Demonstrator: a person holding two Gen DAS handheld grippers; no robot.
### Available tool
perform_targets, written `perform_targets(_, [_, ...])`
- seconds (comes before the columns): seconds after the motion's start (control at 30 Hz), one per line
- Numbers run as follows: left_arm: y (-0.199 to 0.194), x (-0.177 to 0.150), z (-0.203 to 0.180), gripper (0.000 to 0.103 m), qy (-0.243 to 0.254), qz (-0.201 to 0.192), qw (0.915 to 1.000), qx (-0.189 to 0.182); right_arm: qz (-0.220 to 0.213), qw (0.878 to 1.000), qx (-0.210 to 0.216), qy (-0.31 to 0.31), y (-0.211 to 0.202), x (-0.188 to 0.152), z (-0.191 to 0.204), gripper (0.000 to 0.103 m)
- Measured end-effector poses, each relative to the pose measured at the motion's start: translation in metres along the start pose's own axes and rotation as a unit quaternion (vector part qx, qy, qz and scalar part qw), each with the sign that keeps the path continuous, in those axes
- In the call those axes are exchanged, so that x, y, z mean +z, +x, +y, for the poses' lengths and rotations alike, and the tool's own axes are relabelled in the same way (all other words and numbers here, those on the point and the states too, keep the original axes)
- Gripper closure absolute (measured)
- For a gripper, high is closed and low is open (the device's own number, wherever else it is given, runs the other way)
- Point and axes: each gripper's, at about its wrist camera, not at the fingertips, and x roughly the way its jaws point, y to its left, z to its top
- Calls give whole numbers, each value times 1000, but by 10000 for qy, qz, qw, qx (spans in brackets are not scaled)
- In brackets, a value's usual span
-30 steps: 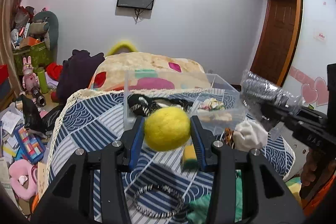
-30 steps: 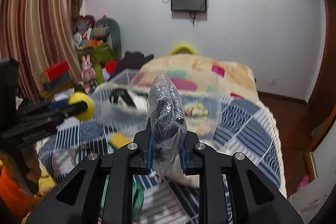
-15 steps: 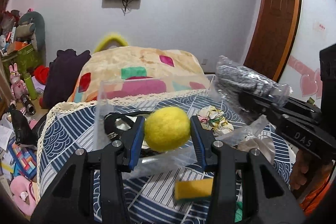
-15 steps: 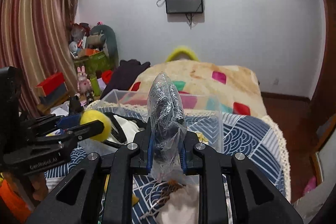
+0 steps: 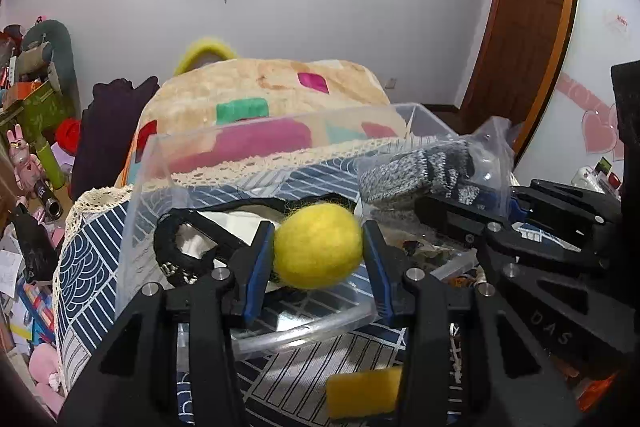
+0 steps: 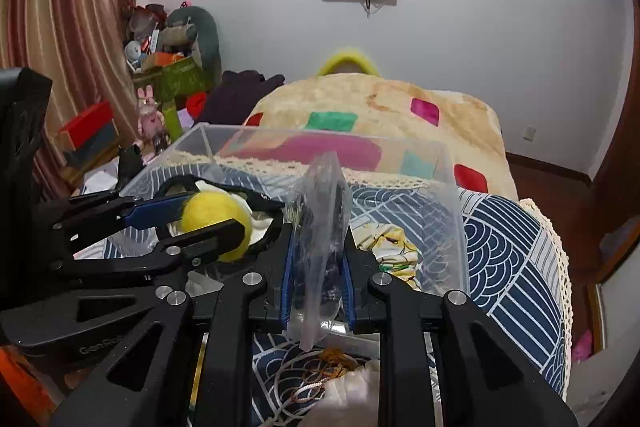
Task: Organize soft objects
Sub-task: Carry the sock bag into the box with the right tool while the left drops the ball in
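Observation:
My left gripper [image 5: 318, 251] is shut on a yellow felt ball [image 5: 318, 247] and holds it over the near edge of a clear plastic bin [image 5: 256, 143] on the bed. My right gripper [image 6: 318, 259] is shut on a clear bag with grey knit fabric inside [image 6: 320, 223], held over the same bin [image 6: 452, 203]. The bag [image 5: 420, 167] and the right gripper show at the right of the left wrist view. The ball [image 6: 216, 223] shows at the left of the right wrist view. Black fabric [image 5: 176, 259] and a printed cloth [image 6: 394, 247] lie in the bin.
A yellow sponge [image 5: 362, 389] lies on the blue patterned bedspread [image 5: 88, 267] in front of the bin. A white cloth with cords [image 6: 340, 383] lies below my right gripper. A folded beige blanket [image 6: 380, 107] sits behind the bin. Clutter fills the floor at the left.
Both grippers have moved forward and down toward the bin. The ball and the bag now hang over its inside. Both grips are unchanged.

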Motion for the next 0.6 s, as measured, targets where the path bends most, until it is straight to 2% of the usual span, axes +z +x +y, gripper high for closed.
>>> perform_targets(0.1, [0,-1,-2,58,10,5,10000,33,72,10000,-35,4,1,-2,-2,85])
perform_targets(0.2, [-4,-2,-4,49,88,-14,9999,90,117,9999,-15,51,2,-1,-4,82])
perform_targets(0.3, [-11,-4,-6,41,108,-81,9998,147,121,9998,-8,141,-3,-2,-10,73])
perform_targets(0.37, [-16,-4,-4,34,78,-129,9998,122,83,9997,9,238,-8,-3,-15,60])
perform_targets(0.43, [-20,-4,-3,33,38,-158,9998,82,9,9994,13,338,-15,-5,-21,52])
perform_targets(0.53, [-29,-4,-4,32,3,-227,9997,55,-104,9992,-9,373,-25,-6,-24,51])
perform_targets(0.6, [-37,-4,-7,27,67,-301,9995,105,-189,9991,-41,379,-32,-6,-24,51])
